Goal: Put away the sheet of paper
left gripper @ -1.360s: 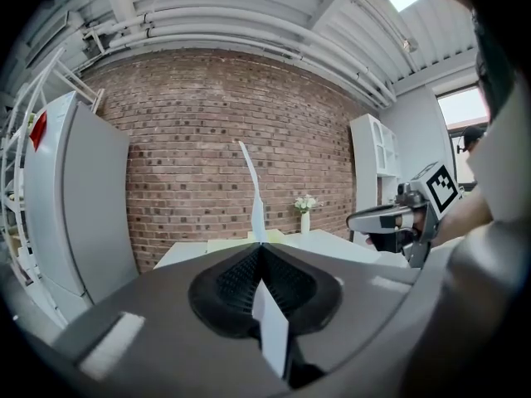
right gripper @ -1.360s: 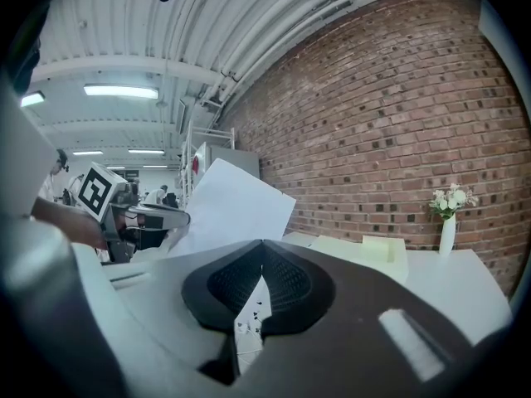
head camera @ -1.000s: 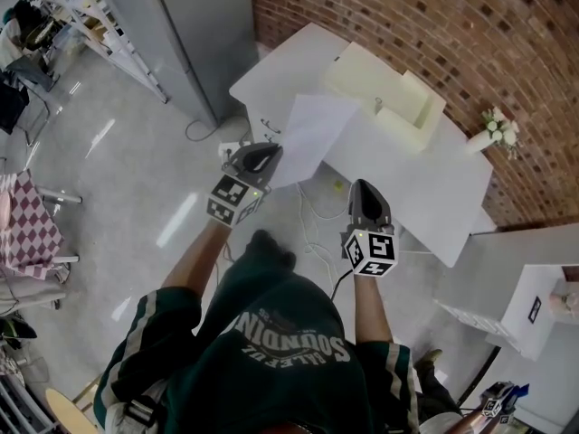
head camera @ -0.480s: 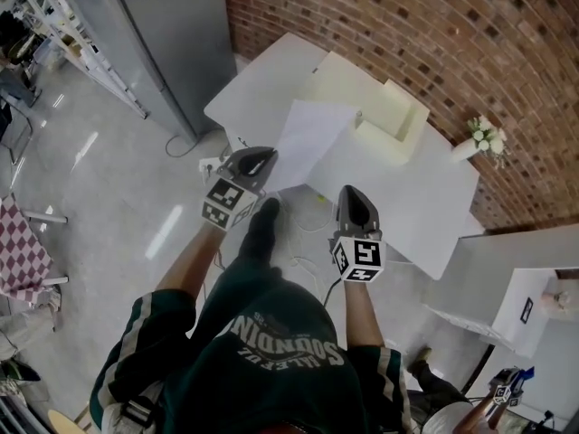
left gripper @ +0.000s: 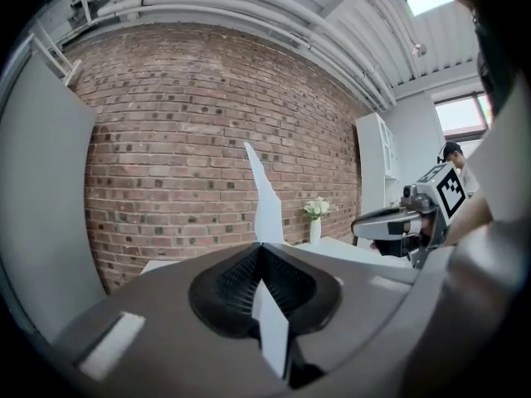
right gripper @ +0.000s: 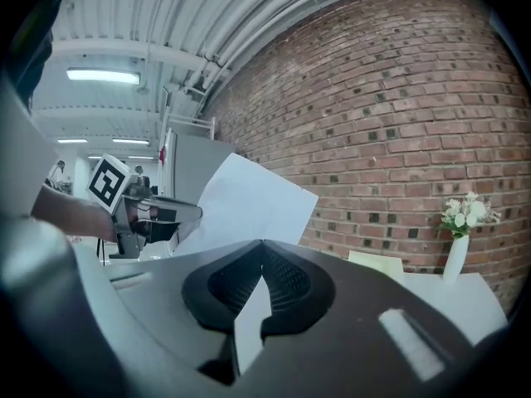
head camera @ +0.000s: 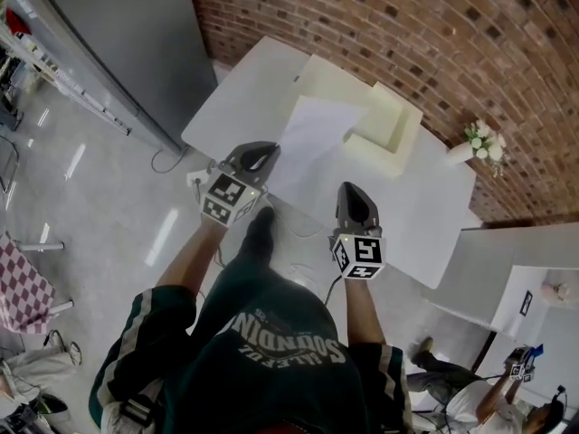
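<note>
The white sheet of paper hangs in the air over the near edge of the white table. My left gripper is shut on the sheet's lower left corner. In the left gripper view the sheet stands edge-on, rising from the closed tips. My right gripper is to the right of the sheet, shut with nothing in it, hovering at the table's front edge. In the right gripper view the jaws meet, and the sheet and left gripper show to the left.
A cream open-topped box sits on the table against the brick wall. A small vase of white flowers stands at the table's right end. A grey cabinet is at the left, white furniture at the right. Another person is at the lower right.
The person has stepped closer to the table. Both grippers and the held sheet now hang over the table's near edge and nearer the cream box. Both grips are unchanged.
</note>
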Demonstrator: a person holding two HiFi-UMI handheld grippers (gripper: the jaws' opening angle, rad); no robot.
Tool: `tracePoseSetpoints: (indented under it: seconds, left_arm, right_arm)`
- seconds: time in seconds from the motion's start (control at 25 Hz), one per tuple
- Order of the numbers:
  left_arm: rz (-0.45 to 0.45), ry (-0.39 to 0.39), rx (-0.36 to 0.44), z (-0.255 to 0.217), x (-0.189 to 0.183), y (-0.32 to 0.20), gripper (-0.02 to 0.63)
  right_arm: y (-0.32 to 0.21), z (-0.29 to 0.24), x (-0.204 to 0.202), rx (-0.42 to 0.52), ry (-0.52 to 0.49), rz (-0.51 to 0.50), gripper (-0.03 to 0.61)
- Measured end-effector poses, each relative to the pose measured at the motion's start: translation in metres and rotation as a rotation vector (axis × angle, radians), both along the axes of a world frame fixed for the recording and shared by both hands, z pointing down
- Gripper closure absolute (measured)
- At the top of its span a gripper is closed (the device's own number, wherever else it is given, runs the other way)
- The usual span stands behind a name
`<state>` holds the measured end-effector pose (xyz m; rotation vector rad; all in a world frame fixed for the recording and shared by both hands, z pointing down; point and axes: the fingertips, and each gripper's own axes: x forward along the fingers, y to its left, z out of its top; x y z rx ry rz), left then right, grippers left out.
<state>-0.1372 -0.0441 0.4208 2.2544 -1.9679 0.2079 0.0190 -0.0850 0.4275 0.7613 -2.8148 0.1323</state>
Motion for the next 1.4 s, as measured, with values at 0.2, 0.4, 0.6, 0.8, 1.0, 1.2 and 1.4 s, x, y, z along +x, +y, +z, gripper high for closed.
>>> tracePoseSetpoints:
  seconds: [0.2,0.4,0.6,0.8,1.0,1.2,1.4]
  left_arm:
    - [0.056,0.017,-0.02,-0.001,-0.033,-0.058,0.603]
    - [0.108,0.032,-0.031,0.002,-0.062,-0.107,0.603]
    - [0.169,0.034,-0.046,0.008,-0.077,-0.144,0.603]
    - [0.214,0.041,-0.046,0.01,-0.078,-0.173,0.603]
    - [0.215,0.067,-0.042,0.01,-0.072,-0.193,0.603]
    - [0.195,0.072,-0.05,0.008,-0.066,-0.213,0.603]
    - [0.188,0.064,-0.061,0.008,-0.064,-0.228,0.603]
  right_arm:
    - [-0.052,-0.007,-0.034,-0.022,0.007,0.052,0.578]
    - [-0.102,-0.006,-0.063,-0.055,-0.006,0.127,0.578]
    - [-0.133,-0.007,-0.085,-0.061,-0.02,0.176,0.577]
    - [-0.148,-0.003,-0.088,-0.066,-0.005,0.211,0.577]
    - [-0.162,0.002,-0.074,-0.078,0.002,0.239,0.577]
    - [-0.182,0.004,-0.069,-0.078,-0.002,0.213,0.578]
    - [-0.207,0.002,-0.07,-0.078,-0.005,0.193,0.578]
